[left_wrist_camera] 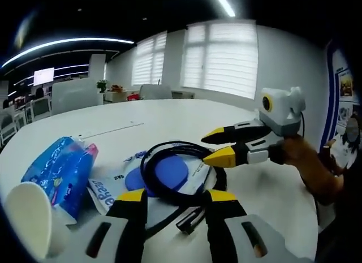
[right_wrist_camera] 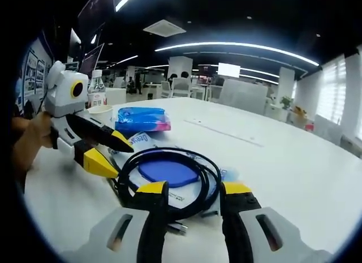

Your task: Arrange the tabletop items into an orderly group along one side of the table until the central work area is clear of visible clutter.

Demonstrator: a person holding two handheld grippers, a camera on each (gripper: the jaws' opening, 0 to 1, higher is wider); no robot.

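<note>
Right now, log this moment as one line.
left gripper: open, over coiled black cable | right gripper: open, facing cable | cable on white packet | blue tissue pack, paper cup beside

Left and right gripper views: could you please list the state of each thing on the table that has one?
Black cable: coiled in a loop, lying on the white pouch.
White pouch: flat on the table, under the cable.
Blue tissue pack: lying on its side.
Paper cup: tipped over.
Water bottle: upright, capped.
Left gripper: open, above the cable.
Right gripper: open, above the cable.
</note>
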